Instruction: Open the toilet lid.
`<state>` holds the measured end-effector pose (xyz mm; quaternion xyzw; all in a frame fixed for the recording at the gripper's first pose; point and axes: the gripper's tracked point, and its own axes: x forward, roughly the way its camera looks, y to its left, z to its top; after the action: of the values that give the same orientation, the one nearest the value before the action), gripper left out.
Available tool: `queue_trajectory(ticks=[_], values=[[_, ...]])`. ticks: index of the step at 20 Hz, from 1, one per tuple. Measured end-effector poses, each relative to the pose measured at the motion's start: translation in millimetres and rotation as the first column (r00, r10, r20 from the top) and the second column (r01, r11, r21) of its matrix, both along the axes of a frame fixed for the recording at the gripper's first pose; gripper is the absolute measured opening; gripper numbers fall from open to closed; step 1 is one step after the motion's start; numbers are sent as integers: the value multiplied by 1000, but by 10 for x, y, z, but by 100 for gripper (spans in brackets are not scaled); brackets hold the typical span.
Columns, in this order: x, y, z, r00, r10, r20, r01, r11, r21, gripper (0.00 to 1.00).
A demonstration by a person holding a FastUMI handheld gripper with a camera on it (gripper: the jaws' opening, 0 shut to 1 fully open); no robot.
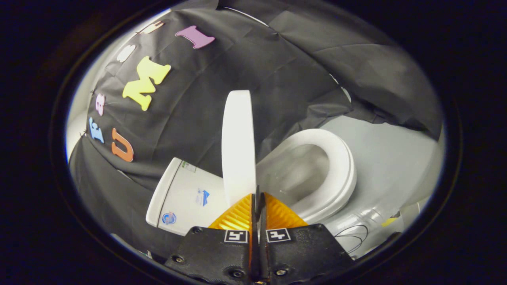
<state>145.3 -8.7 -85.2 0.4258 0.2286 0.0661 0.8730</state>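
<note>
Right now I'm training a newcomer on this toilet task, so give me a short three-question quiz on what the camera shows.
1. True or false: the lid stands raised, clear of the seat.
2. How do the gripper fingers stand? A) wide apart B) pressed together, tips at the lid's lower edge C) closed around the tank
3. Fill in: with the lid up, the ____ shows inside the seat ring.

Key: 1 true; 2 B; 3 bowl
</note>
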Motion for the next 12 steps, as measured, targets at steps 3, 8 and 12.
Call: queue_trajectory(ticks=[3,8,12], values=[[-23,143,147,1000,1,10,-1,999,-42,4],[-4,245,278,1000,-10,26,12,996,-91,4],[-33,348,388,999,2,43,4,992,-126,5]])
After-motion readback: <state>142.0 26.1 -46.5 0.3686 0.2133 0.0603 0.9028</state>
